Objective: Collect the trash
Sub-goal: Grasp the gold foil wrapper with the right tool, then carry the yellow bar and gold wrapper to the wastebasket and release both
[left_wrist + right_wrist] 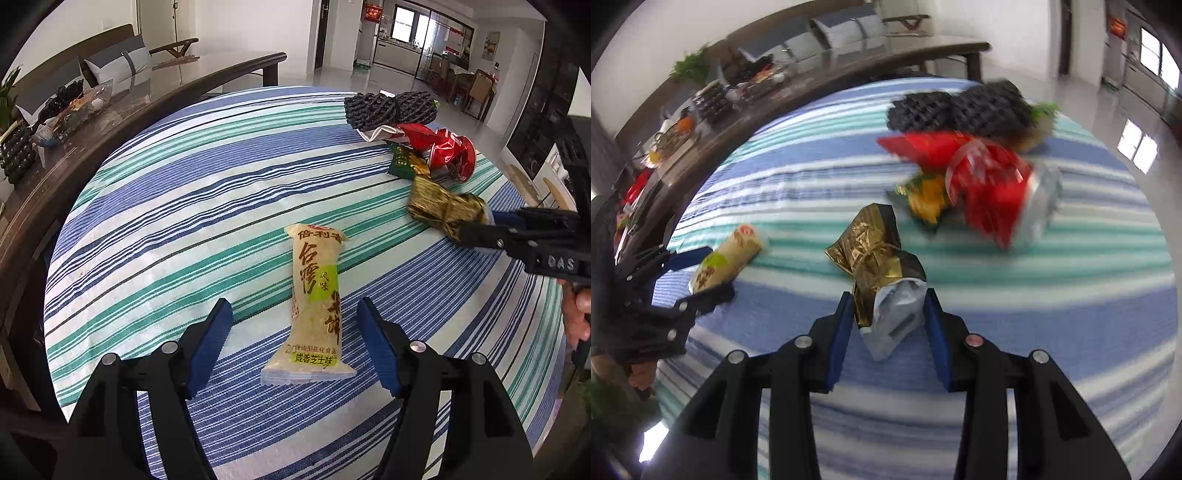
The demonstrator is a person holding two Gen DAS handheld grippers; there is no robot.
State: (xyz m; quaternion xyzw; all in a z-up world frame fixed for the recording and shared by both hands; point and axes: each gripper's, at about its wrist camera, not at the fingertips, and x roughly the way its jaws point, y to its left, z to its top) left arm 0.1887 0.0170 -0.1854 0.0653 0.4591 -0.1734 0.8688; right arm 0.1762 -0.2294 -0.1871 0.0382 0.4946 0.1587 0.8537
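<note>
Blue-padded fingers [934, 328] of my right gripper [889, 321] sit nearest the lens, and between them is the gold foil wrapper [875, 254] with its silver inside turned out at the near end. They stand narrowly apart with the foil filling the gap; the left pad looks to touch the crumpled gold, the right pad sits just beside the silver flap, so I judge the pinch half made and cannot call it firm. To do this step well, I want the pads to close on the bunched middle of the foil, not the loose flap, which would likely slip or tear away. I would lift only once the wrapper moves with the fingers, and keep the tips just clear of the striped cloth [184, 206] so it does not bunch up.

My left gripper [293, 343] has its fingers spread wide, holding nothing, with the beige rice-cracker packet [317, 302] lying flat on the bench between them, its length running away from the camera.

Farther back on the bench, a red crumpled bag [982, 184], a small green and yellow sachet [404, 162] and black foam netting [388, 109] lie close together, near the far edge. The foil looks light, stiff and springy; the packet looks sealed and smooth.
</note>
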